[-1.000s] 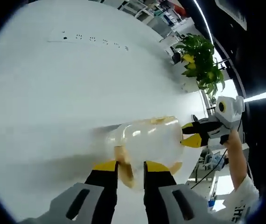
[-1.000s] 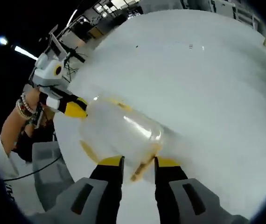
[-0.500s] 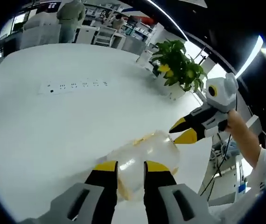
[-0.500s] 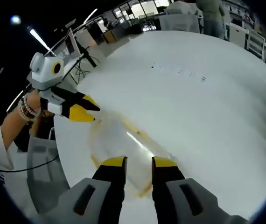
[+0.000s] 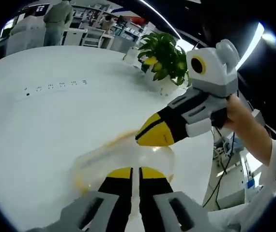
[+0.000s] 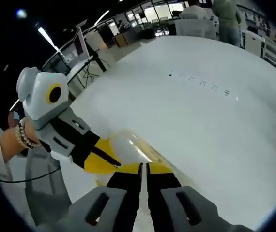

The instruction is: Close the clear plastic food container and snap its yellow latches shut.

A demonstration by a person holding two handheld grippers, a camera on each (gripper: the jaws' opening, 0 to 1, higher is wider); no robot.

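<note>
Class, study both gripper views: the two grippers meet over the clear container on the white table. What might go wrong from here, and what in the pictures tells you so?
1. The left gripper and right gripper crowd together over the clear container; their tips might collide or block each other.
2. Both sets of jaws look nearly shut, so a yellow latch may be missed.
3. The container sits near the white table's edge; a push could slide it off.

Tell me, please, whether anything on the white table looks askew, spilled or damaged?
Nothing stands out. The clear container sits on the white table with no spill or crack visible, though it is blurred. The left gripper and right gripper meet over it, jaws nearly together.
</note>
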